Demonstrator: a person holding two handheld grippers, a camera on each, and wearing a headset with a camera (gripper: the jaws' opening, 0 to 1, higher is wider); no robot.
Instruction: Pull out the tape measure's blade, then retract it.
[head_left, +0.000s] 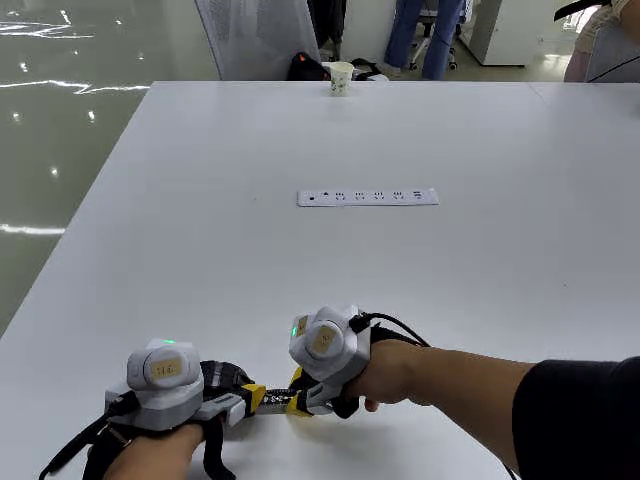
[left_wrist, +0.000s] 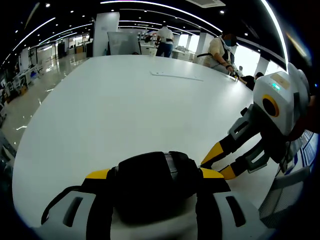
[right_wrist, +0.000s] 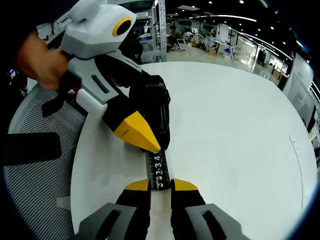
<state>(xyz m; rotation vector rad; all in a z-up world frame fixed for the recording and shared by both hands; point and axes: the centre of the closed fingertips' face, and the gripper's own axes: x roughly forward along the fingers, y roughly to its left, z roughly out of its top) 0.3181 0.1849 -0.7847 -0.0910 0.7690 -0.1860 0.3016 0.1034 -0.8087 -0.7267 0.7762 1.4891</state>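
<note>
Head view: black, rounded plastic tape measure (head_left: 222, 380) sits at 6 o'clock on the flat white counter (head_left: 450, 280), close to the near edge, with both grippers on it.
Left gripper (head_left: 250, 398): clamped on the tape measure, one yellow-tipped jaw on each side of the case. Left gripper view shows the case seated between the jaws.
Right gripper (right_wrist: 160, 186): pressed together on the tip end of the pale metal blade (right_wrist: 158, 167) with black numerals. In the head view it reaches the case from 3 o'clock.
Blade: out of the case mouth by a short stretch, with a few printed numerals showing between the mouth and the right gripper. Can't tell whether it touches the counter or hangs just above it.
Done: both grips are set and the pull-out has only just begun, by my read.
Left to do: most of the pull-out, then the whole retraction.
Next move: I'd expect the right gripper to draw away toward 3 o'clock while the left gripper keeps the case steady. A slip at the tip would let the blade snap back.
Count: 1 tape measure, 1 blade, 2 grippers, 1 flat white power strip (head_left: 367, 197), 1 small paper cup (head_left: 341, 78).
Power strip: mid-counter, at 12 o'clock from the grippers and well apart from them.
Paper cup: at 12 o'clock on the far edge of the counter, upright.
People: a few beyond the far edge, number unclear.
</note>
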